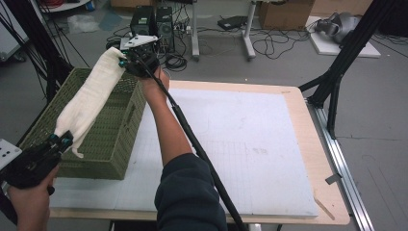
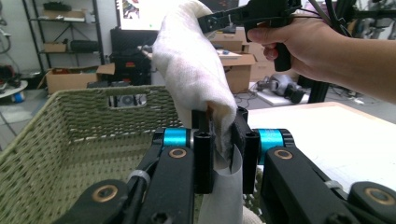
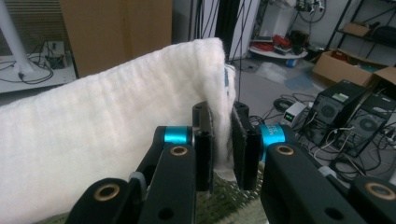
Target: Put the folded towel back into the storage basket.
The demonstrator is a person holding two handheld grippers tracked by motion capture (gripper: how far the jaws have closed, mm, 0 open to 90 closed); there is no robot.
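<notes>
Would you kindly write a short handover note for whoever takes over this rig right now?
Left gripper: shut on the near end of the white towel.
Right gripper: shut on its far end.
The towel hangs stretched between them above the green basket, which sits on the table's left edge.
Done: towel picked up and spread out.
Left: probably lowering it into the basket and letting go.

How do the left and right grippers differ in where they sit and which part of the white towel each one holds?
The left gripper sits low at the near end of the green basket; the right gripper is raised at its far end. The left pinches the lower end of the white towel, leaving a short tail hanging below; the right pinches the upper end. Both are shut on the towel, stretching it above the basket.
</notes>
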